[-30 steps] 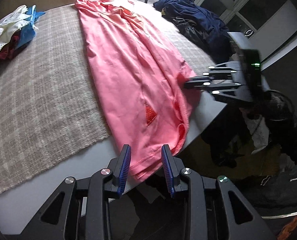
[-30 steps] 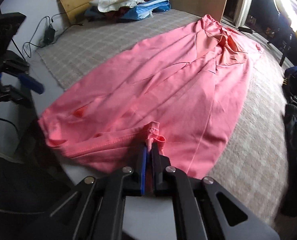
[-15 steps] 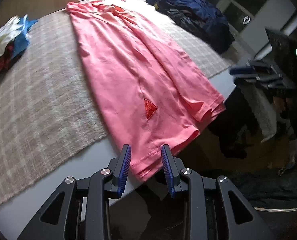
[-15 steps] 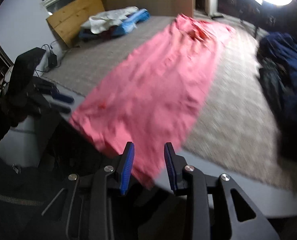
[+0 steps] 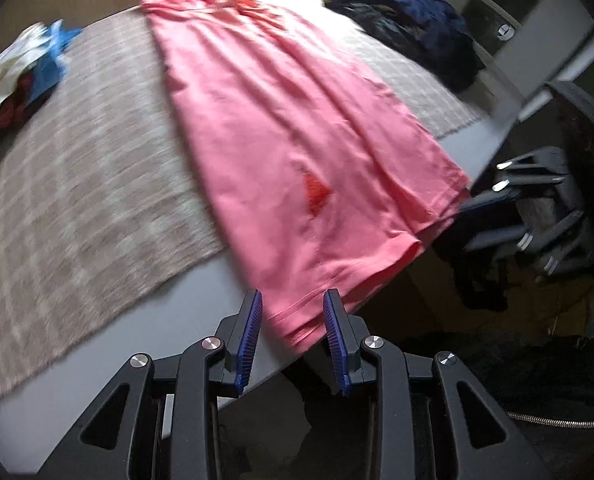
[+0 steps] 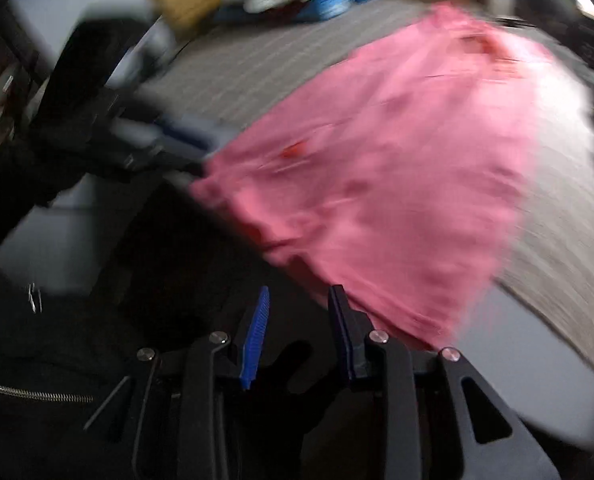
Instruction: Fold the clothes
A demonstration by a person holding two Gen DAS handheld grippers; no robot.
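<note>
A pink shirt [image 5: 281, 128] lies stretched lengthwise over a beige checked cloth [image 5: 77, 184] on a grey table [image 5: 165, 320]; its hem hangs over the near edge. My left gripper [image 5: 293, 312] is open, and the hem corner sits between its blue pads. In the blurred right wrist view the same pink shirt [image 6: 397, 176] fills the middle. My right gripper [image 6: 299, 312] is open and holds nothing, just off the hem's other corner. The right gripper [image 5: 537, 204] also shows at the right of the left wrist view, off the table edge.
A pile of white, blue and red clothes [image 5: 21, 76] lies at the far left of the table. A heap of dark navy clothes [image 5: 405, 16] lies at the far right. A person's dark zipped jacket [image 6: 37, 396] shows at the lower left.
My right gripper let go of the shirt's hem corner, opened and drew back off the table edge. The shirt now lies flatter. My left gripper edged closer to the hem.
</note>
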